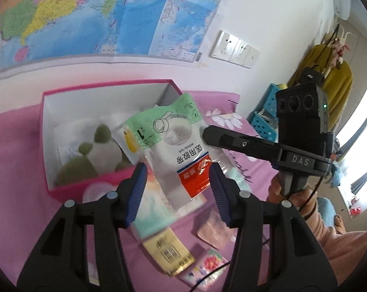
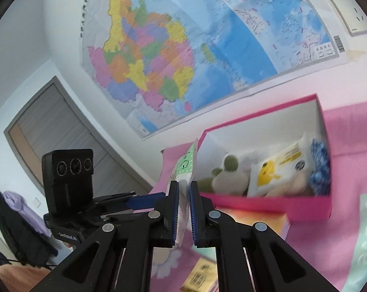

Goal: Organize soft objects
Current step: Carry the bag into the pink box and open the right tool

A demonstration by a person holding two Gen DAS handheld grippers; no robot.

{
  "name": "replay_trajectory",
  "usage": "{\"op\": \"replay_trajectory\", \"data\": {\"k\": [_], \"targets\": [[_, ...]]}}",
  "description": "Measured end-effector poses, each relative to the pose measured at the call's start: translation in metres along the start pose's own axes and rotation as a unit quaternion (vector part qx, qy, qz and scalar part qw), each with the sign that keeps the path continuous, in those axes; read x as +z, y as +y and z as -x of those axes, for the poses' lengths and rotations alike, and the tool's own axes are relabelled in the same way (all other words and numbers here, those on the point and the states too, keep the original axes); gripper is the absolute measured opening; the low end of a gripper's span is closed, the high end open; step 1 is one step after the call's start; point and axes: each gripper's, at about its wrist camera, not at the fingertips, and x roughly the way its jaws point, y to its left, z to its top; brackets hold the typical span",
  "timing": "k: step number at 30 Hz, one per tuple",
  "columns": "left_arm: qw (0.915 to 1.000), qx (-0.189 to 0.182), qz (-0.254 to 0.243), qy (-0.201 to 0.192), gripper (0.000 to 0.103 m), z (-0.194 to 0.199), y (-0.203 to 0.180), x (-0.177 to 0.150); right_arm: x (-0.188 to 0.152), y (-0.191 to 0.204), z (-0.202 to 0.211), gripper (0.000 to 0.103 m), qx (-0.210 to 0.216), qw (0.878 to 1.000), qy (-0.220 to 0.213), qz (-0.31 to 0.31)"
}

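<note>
A medical tape packet [image 1: 173, 146], green on top with a red label, hangs above the near edge of a pink box [image 1: 86, 182]. My left gripper [image 1: 178, 170] straddles its lower part, blue pads touching both side edges. My right gripper [image 1: 206, 132] comes in from the right and is shut on the packet's side. In the right wrist view the packet [image 2: 184, 168] runs edge-on between my right gripper's [image 2: 183, 209] pads. One left gripper finger [image 2: 144, 200] shows at its left. The box [image 2: 268, 204] holds a green and white plush toy [image 2: 229, 177], a yellow wipes pack [image 2: 280, 170] and a blue patterned thing [image 2: 319, 170].
Under the packet, on the pink cover, lie a pastel pack [image 1: 154, 211], a yellow packet [image 1: 168, 253], a pink sachet [image 1: 215, 233] and a floral packet [image 1: 207, 267]. Blue baskets [image 1: 263, 121] stand at the right. A hand [image 1: 275, 189] holds the right gripper's handle. A map covers the wall behind.
</note>
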Motion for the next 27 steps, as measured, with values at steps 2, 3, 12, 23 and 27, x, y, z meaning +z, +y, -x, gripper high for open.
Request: {"op": "replay_trajectory", "data": {"k": [2, 3, 12, 23, 27], "targets": [[0.9999, 0.013, -0.002, 0.007, 0.055, -0.008, 0.001, 0.009, 0.008, -0.006, -0.002, 0.008, -0.005, 1.000, -0.002, -0.001], [0.9997, 0.021, -0.003, 0.009, 0.054, -0.012, 0.001, 0.013, 0.011, -0.010, -0.003, 0.008, -0.008, 1.000, -0.003, -0.002], [0.9976, 0.056, -0.005, 0.042, 0.052, -0.045, 0.006, 0.039, 0.030, -0.037, -0.030, 0.008, -0.044, 0.999, 0.006, -0.008], [0.9959, 0.083, -0.026, 0.023, 0.052, -0.040, -0.001, 0.031, 0.027, -0.056, -0.039, 0.013, -0.109, 0.994, 0.010, -0.006], [0.9959, 0.081, -0.039, 0.013, 0.052, -0.033, -0.009, 0.023, 0.020, -0.047, -0.035, 0.023, -0.110, 0.994, 0.021, 0.011]]}}
